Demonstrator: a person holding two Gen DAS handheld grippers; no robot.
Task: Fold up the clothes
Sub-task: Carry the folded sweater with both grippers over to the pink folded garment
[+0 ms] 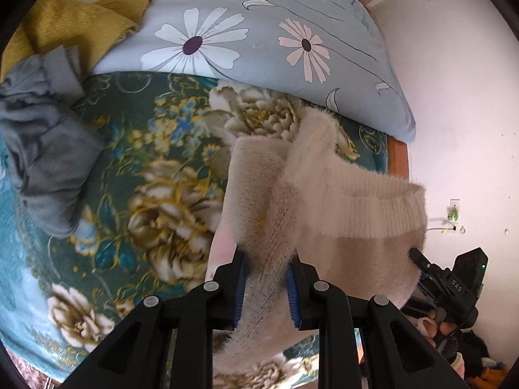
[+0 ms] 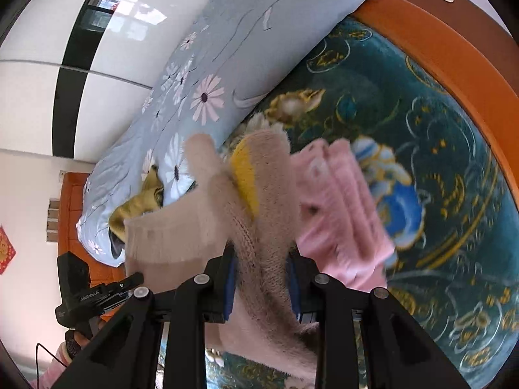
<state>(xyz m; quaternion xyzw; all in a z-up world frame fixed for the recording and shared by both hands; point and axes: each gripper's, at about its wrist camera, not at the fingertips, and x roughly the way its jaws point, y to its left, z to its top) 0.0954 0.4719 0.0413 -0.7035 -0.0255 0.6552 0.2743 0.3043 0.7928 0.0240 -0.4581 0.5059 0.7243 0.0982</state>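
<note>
A fuzzy cream knit sweater [image 1: 324,201] hangs in the air above the bed, held by both grippers. My left gripper [image 1: 266,288] is shut on a bunched part of it. My right gripper [image 2: 261,288] is shut on another part of the same sweater [image 2: 259,227], which shows a yellow patch [image 2: 245,175]. The ribbed hem stretches between the two grippers. In the left wrist view the right gripper [image 1: 418,259] grips the sweater's far edge. In the right wrist view the left gripper [image 2: 134,280] shows at lower left.
The bed has a teal floral blanket [image 1: 139,168] and a light blue daisy duvet [image 1: 259,32] behind. A grey garment [image 1: 45,149] and a mustard garment [image 1: 71,22] lie at left. A folded pink garment [image 2: 340,201] lies on the blanket. An orange wooden bed frame [image 2: 454,58] edges the bed.
</note>
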